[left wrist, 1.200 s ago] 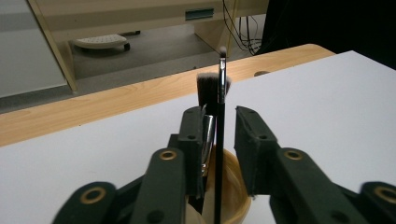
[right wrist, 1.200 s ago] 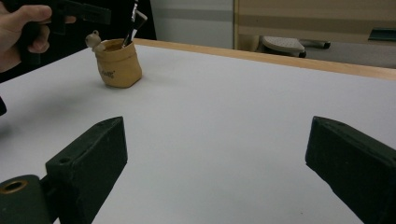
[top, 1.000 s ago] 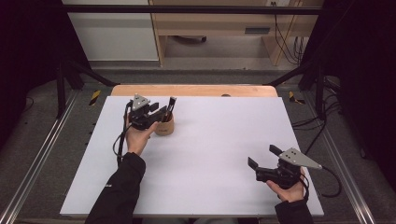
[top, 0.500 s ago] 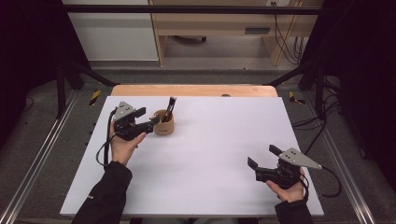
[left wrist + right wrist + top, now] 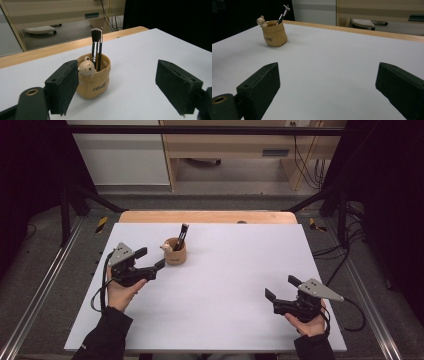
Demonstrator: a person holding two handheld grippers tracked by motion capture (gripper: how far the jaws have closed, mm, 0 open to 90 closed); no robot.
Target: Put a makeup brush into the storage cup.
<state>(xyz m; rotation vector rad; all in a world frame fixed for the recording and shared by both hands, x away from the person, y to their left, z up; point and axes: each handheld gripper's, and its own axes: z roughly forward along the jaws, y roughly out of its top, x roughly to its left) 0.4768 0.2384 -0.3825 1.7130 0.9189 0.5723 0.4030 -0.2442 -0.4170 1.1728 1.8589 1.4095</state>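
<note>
A tan pouch-shaped holder (image 5: 175,255) with a small bear figure (image 5: 86,68) on its rim stands at the back left of the white table. Two make-up brushes (image 5: 182,234) stand upright in it, bristles up (image 5: 95,47). My left gripper (image 5: 153,257) sits just left of the holder and apart from it. Its jaws have just been opening and stand wide with nothing between them (image 5: 120,85). My right gripper (image 5: 279,286) rests open and empty at the near right, far from the holder (image 5: 274,33).
A white sheet (image 5: 225,285) covers the table, and a wooden strip (image 5: 207,216) runs along the far edge. Metal frame rails run down both sides. Beyond the table are the floor, cables and a wooden bench.
My left gripper has drawn back from the holder toward the left and the near side, and its jaws have spread. The brushes stay in the holder. The right gripper has kept still.
</note>
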